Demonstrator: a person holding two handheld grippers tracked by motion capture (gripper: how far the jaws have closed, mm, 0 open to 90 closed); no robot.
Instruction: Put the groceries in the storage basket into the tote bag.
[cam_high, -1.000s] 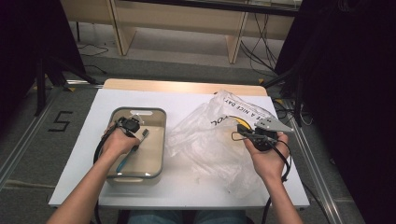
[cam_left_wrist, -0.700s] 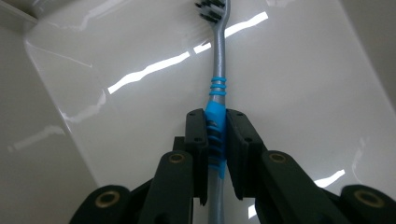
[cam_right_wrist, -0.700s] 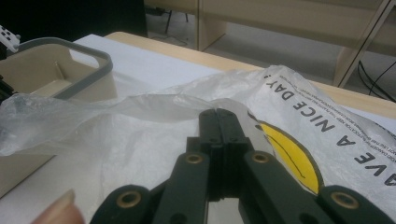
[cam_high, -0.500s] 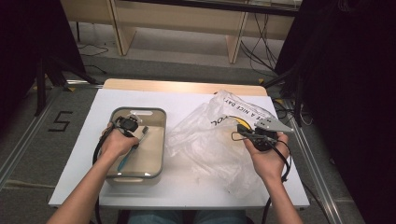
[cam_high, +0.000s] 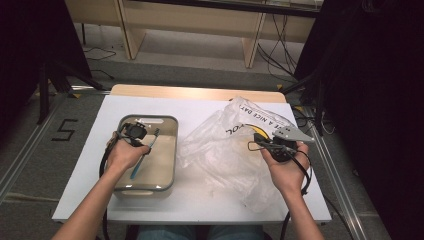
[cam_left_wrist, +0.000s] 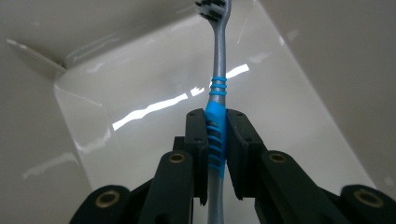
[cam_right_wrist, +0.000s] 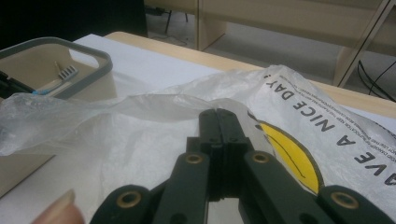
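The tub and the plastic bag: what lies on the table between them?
Nothing: in the high view a narrow strip of bare white table separates the tub from the plastic bag.

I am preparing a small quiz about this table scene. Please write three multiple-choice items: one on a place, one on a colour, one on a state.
1. Where is the toothbrush?
A. Over the bin, in the left gripper
B. Inside the plastic bag
C. On the floor

2. What colour is the grip part of the toothbrush handle?
A. Red
B. Blue
C. Green

3. How do the jaws of the right gripper stand?
A. Wide open above the bag
B. Closed around a cup
C. Shut, at a fold of the plastic bag

Answers:
1 A: the left gripper view shows the handle clamped between the jaws, with the bin's inside behind it.
2 B: the ribbed grip is bright blue, the neck grey.
3 C: the right gripper view shows the jaws pressed together at the bag's edge.
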